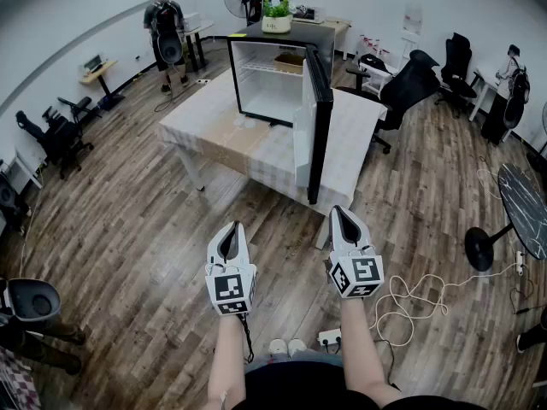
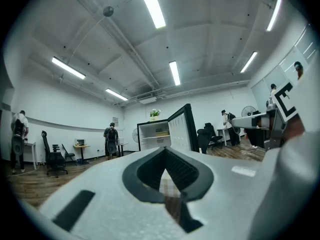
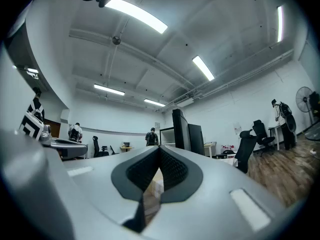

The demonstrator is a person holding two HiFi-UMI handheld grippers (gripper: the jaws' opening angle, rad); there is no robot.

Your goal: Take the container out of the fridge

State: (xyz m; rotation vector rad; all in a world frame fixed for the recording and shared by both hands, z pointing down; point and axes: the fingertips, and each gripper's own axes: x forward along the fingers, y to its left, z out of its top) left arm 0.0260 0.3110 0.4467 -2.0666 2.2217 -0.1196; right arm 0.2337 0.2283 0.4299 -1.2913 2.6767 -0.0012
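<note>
A small black fridge (image 1: 273, 79) stands on a cloth-covered table (image 1: 256, 148) with its door (image 1: 314, 122) swung open toward me. A tan container (image 1: 289, 61) sits on its upper shelf; it also shows as a small tan box (image 2: 161, 133) in the left gripper view. My left gripper (image 1: 229, 229) and right gripper (image 1: 343, 214) are held side by side over the wooden floor, well short of the table. Both are shut with nothing between the jaws. In the gripper views the left gripper (image 2: 165, 152) points at the fridge interior, and the right gripper (image 3: 159, 152) faces the door's edge (image 3: 179, 129).
A potted plant (image 1: 276, 14) sits on top of the fridge. Black office chairs (image 1: 408, 84) stand to the table's right. Two people (image 1: 164, 32) are at the desks at the back. A white cable (image 1: 419, 301) and a power strip (image 1: 330, 339) lie on the floor near my feet.
</note>
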